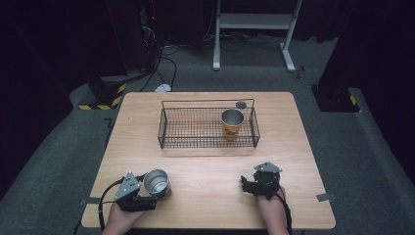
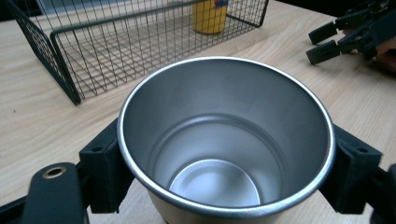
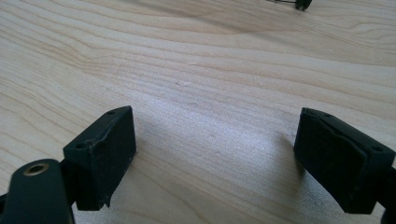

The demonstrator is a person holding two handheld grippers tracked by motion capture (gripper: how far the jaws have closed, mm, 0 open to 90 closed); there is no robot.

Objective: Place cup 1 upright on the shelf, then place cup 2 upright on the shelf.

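Cup [image 2: 226, 140]: clamped upright by the left gripper [image 1: 142, 193] at the table's [image 1: 205, 171] near left, likely for the wire basket [image 1: 208, 128].
Right gripper [image 1: 254, 185]: rested empty, jaws apart.
Orange cup [image 1: 232, 124]: stood inside the basket.

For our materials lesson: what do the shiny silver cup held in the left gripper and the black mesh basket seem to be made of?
Silver cup: likely brushed stainless steel, with soft grey reflections and a bright rolled rim.
Black mesh basket: probably dark-coated metal wire, a thin see-through grid on thicker rods.
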